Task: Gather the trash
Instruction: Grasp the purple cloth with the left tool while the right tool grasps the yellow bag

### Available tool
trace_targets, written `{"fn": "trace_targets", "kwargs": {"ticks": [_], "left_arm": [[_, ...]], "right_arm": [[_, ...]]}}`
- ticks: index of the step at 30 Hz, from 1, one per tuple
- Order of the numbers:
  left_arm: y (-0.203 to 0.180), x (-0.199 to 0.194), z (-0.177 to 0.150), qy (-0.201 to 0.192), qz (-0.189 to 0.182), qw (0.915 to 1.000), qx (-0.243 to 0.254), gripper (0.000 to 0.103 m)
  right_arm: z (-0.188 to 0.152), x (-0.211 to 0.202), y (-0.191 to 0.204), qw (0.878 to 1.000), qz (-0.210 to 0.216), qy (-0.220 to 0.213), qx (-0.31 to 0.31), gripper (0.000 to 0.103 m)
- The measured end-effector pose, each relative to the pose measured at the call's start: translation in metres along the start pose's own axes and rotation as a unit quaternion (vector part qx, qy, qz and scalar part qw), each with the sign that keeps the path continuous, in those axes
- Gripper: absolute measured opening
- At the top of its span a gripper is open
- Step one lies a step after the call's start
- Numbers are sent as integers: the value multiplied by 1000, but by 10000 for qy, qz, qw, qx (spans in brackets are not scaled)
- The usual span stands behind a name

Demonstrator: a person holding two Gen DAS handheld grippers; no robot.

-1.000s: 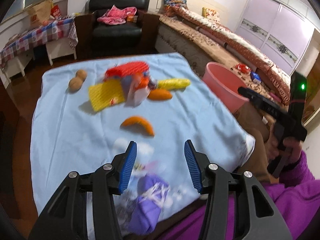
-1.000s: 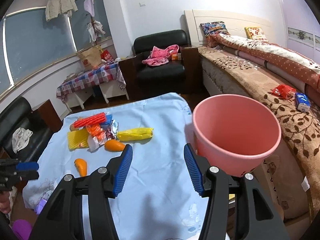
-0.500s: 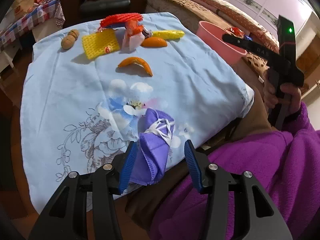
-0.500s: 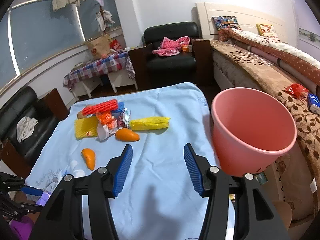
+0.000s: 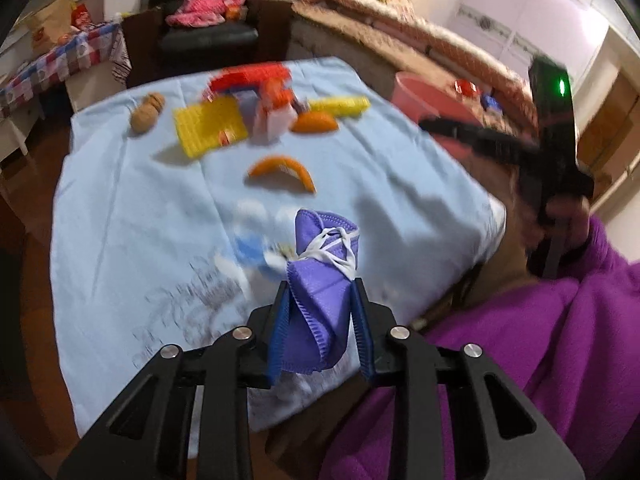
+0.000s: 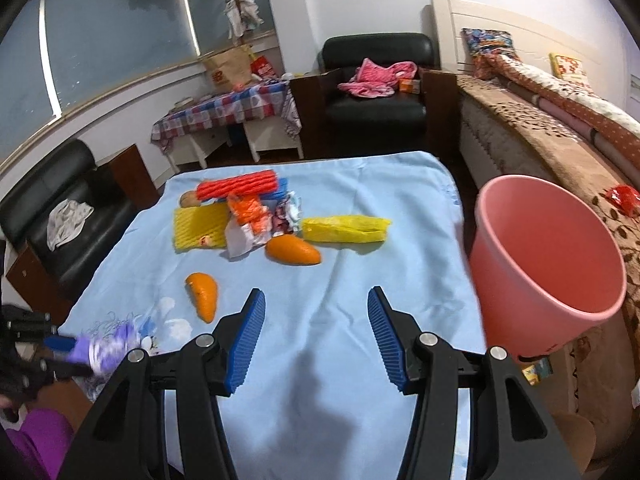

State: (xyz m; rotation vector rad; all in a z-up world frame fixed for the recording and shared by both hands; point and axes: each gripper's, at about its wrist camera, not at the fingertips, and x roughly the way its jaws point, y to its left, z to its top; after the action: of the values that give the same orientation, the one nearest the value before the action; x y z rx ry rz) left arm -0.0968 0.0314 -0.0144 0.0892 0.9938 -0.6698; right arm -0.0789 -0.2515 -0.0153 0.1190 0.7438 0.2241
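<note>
Our left gripper has just been closing on a crumpled purple face mask, now pinched at the near edge of the blue tablecloth. We judge it goes next into the pink bin, right of the cloth. Our right gripper hangs open, empty. A bedroom surrounds us.

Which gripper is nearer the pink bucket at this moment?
Right. The right gripper hangs open over the blue cloth just beside the pink bucket; the left gripper is at the near table edge, closing on the purple mask.
</note>
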Motion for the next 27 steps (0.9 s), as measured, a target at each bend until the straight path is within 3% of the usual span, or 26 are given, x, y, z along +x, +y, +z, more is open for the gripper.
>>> {"fn": "trace_targets", "kwargs": {"ticks": [8, 16, 27], "left_arm": [[17, -7, 32, -604, -111, 9974, -373, 30], [39, 10, 54, -676, -259, 9947, -733, 30], [48, 29, 72, -619, -215, 9939, -891, 30]], "right_arm": [[24, 28, -4, 9998, -67, 46, -206, 53], [57, 77, -11, 9949, -235, 338, -920, 53], [68, 149, -17, 9775, -377, 955, -1841, 53]]}}
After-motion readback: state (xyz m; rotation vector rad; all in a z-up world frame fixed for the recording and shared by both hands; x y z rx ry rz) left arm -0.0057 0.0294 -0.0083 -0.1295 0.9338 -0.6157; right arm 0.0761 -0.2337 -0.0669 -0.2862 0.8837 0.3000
